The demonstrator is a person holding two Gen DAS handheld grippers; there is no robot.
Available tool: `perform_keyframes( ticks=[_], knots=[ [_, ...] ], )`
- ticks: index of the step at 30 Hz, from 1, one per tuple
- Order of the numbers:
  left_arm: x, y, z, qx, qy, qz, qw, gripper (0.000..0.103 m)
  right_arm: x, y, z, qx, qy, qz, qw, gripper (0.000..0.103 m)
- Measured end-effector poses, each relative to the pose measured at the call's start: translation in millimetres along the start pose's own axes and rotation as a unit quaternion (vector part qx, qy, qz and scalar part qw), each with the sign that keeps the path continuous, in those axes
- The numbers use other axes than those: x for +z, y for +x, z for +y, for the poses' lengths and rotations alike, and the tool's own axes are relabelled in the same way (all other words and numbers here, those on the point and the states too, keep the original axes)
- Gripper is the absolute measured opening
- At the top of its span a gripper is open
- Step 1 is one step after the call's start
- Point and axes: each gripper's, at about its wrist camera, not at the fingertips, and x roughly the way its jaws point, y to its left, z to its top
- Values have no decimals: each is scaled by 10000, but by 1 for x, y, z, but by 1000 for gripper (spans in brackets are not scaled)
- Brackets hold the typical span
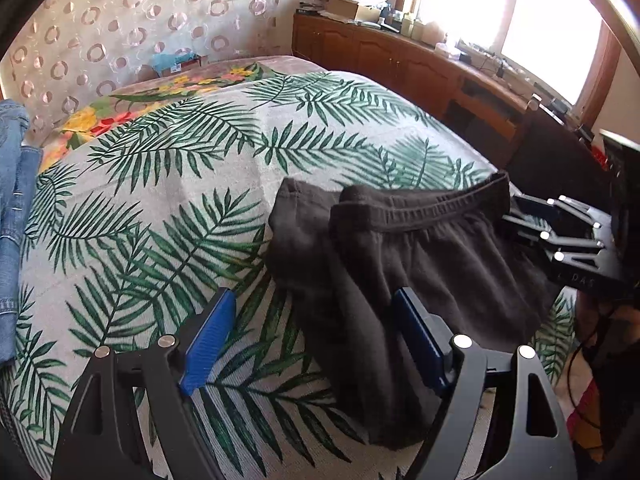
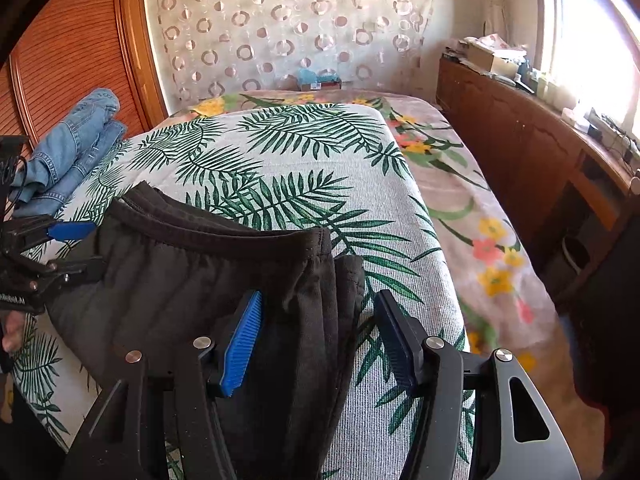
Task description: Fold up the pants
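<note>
- On the bed [image 1: 208, 128], over a palm-leaf cover [image 2: 320, 152], lie dark folded pants [image 1: 420, 248]; beneath the cover a flowered blanket [image 2: 480, 216] shows at the far end and along one side.
- Containers: a cardboard box [image 1: 352, 8] sits on the wooden cabinet [image 1: 384, 52] under the window [image 1: 520, 12], with papers lying on top of it; a teal package [image 2: 318, 78] rests at the head of the bed against the circle-patterned curtain [image 2: 280, 20].
- Folded blue jeans [image 2: 76, 140] lie near the bed's edge, well apart from the pants; a slatted wooden door [image 2: 68, 48] stands behind them.
- The pants' elastic waistband [image 1: 440, 204] faces the head of the bed. In the left wrist view it runs crosswise from left to right, and the folded body reaches back from it toward the two tools.
- Left tool [image 1: 312, 340]: jaws spread wide, one blue pad [image 1: 212, 340] above the bare cover, the other at the pants' left edge; nothing is pinched.
- Right tool [image 2: 316, 340]: jaws parted and straddling the right edge of the pants; cloth lies between the pads without being squeezed.
- A hand [image 2: 12, 332] shows partly at the left border of the right wrist view.
</note>
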Motion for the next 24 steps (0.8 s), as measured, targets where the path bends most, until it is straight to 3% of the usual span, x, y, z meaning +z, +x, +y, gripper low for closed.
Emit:
perform_keyframes(
  ticks=[3, 4, 5, 11, 12, 14, 16, 20, 24],
  knots=[
    [8, 1, 7, -174, -158, -54, 9997, 78, 0, 0, -3, 52, 53, -17, 10000, 60],
    [11, 1, 8, -189, -183, -66, 9996, 68, 0, 0, -2, 40, 40, -17, 10000, 60],
    [14, 3, 9, -193, -194, -31, 9996, 64, 0, 0, -1, 23, 21, -18, 10000, 60],
    [20, 11, 6, -279, -183, 93, 9994, 54, 3, 0, -2, 32, 5, 62, 10000, 59],
    [20, 11, 6, -290, -185, 94, 9994, 52, 4, 0, -1, 40, -27, 101, 9999, 57],
    [21, 12, 4, -328, -200, 91, 9992, 47, 9, 1, -2, 210, -23, 180, 9996, 42],
    [21, 12, 4, -358, -220, 83, 9991, 43, 11, 2, -4, 243, -4, 235, 9994, 37],
    [19, 8, 3, -612, -320, 20, 9976, 26, 13, 3, -11, 489, 125, 291, 9983, 19],
    [17, -1, 0, -686, -293, -120, 9971, 17, 13, 3, -16, 675, 262, 275, 9970, 12]
  ],
)
